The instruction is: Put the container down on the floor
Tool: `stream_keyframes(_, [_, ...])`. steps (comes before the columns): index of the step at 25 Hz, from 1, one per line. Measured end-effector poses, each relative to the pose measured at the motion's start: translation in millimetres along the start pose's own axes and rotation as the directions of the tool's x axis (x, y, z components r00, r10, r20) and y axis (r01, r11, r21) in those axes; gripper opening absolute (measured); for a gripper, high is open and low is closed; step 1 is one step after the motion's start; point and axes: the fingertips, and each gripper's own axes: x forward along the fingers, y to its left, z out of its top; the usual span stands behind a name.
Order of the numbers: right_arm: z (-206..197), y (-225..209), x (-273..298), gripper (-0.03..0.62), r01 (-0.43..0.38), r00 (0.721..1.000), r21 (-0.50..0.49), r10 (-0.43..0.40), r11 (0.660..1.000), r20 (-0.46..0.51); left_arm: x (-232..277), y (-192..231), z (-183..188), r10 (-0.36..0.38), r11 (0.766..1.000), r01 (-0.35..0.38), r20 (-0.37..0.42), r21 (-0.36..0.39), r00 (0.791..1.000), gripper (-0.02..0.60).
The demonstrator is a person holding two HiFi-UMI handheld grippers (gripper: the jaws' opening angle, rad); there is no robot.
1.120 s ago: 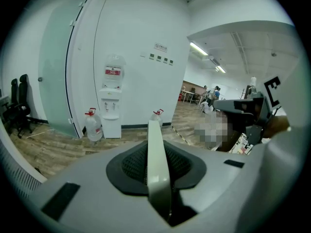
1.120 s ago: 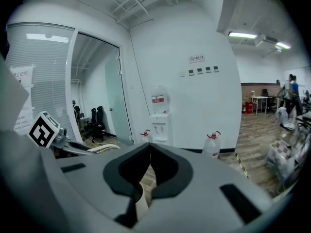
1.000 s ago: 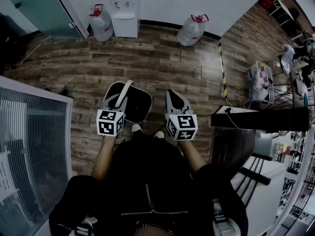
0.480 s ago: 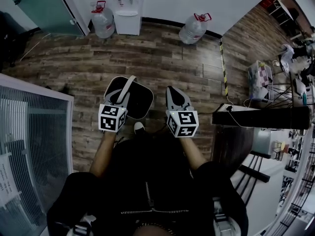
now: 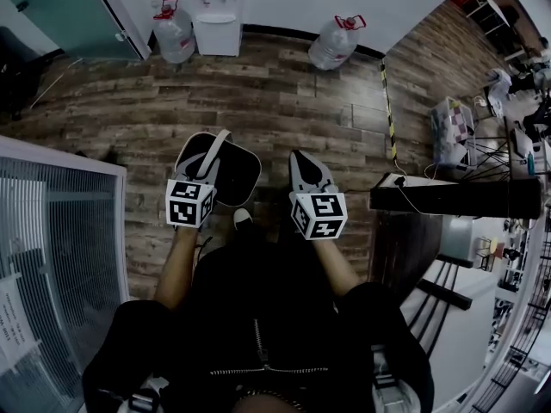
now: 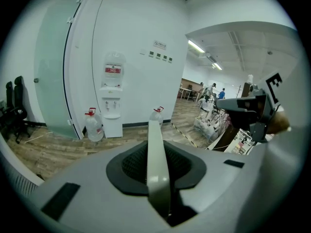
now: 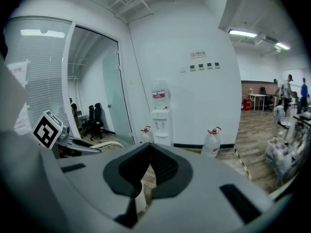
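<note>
The person stands on the wooden floor (image 5: 284,101) with a tool in each hand. The left gripper (image 5: 209,163) is clamped on the pale handle (image 6: 156,164) of the dark container (image 5: 239,179), which sits just ahead of the person's shoe (image 5: 243,219) and beside the right gripper (image 5: 303,167). I cannot tell whether its base touches the boards. The right one's jaws are closed together with nothing held between them. By the far wall a water dispenser (image 5: 215,11) stands between two big bottles (image 5: 172,33).
</note>
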Motion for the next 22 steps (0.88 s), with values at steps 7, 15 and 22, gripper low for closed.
stream_keyframes(7, [3, -8, 22, 0.011, -0.062, 0.998, 0.001, 0.062, 0.998, -0.004, 9, -1, 7, 0.043, 0.998, -0.042, 0.018, -0.047, 0.999, 0.084])
stream_keyframes(15, [25, -23, 56, 0.011, -0.122, 0.993, 0.014, 0.122, 0.992, 0.008, 33, -5, 25, 0.064, 0.996, -0.063, 0.008, -0.064, 0.998, 0.084])
stream_keyframes(22, [44, -70, 79, 0.011, -0.144, 0.989, 0.017, 0.144, 0.989, 0.011, 70, -18, 47, 0.078, 0.993, -0.078, 0.003, -0.093, 0.997, 0.084])
